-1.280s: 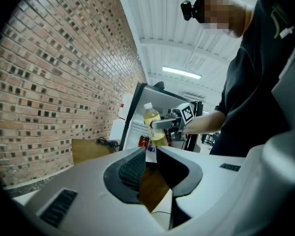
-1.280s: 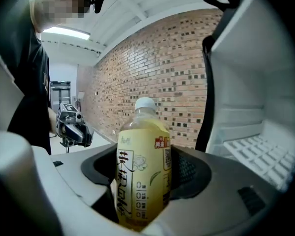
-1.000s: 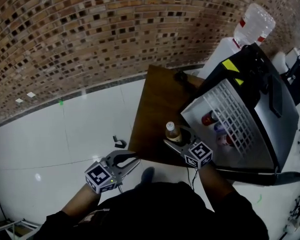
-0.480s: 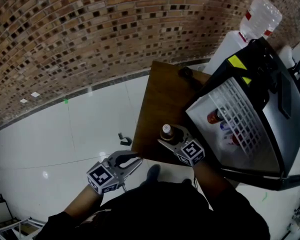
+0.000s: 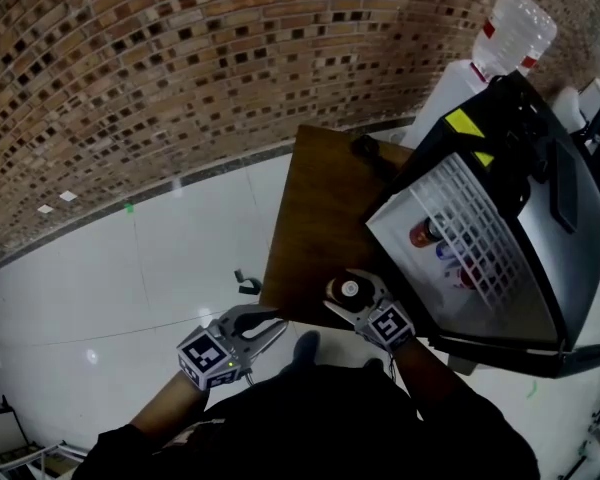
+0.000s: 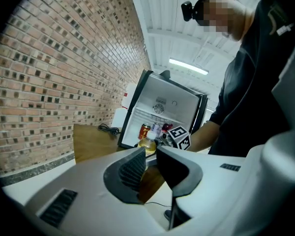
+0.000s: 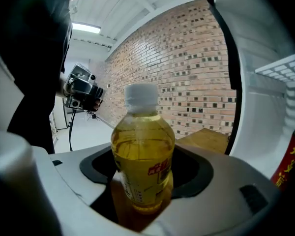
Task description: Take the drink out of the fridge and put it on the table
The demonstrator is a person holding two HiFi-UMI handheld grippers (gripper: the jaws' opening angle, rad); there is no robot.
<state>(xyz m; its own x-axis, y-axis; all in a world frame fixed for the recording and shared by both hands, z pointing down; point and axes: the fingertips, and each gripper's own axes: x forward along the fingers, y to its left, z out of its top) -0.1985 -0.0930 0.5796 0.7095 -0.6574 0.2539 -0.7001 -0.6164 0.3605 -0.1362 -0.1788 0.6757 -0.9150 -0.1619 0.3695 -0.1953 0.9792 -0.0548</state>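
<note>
The right gripper's (image 7: 145, 191) jaws stand wide and are opening. The drink bottle (image 7: 142, 151) is between them, upright, with its base on the brown table (image 5: 315, 208). A thin gap shows on each side of the bottle, so the pads no longer seem to press on it. The left gripper (image 6: 150, 156) hangs off to the side over the floor, its jaws only a narrow slit apart with nothing in them.

The drink looks placed, so the risk lies in backing away. The bottle is tall for its base and nearly full of yellow liquid, and the jaws wrap around it on both sides. If the gripper pulls back at an angle or lifts before it is clear, a pad could catch the label or the shoulder and tip the bottle over.

From the head view the bottle stands close to the table's near edge, just in front of the person. A fall toward that side would likely carry it off onto the floor, not across the wood.

The open fridge (image 5: 520, 228), with cans (image 5: 421, 233) visible inside, sits just beside the right gripper. That leaves little room to swing out on that side, and a bump against it could jolt the jaws into the bottle.
</note>
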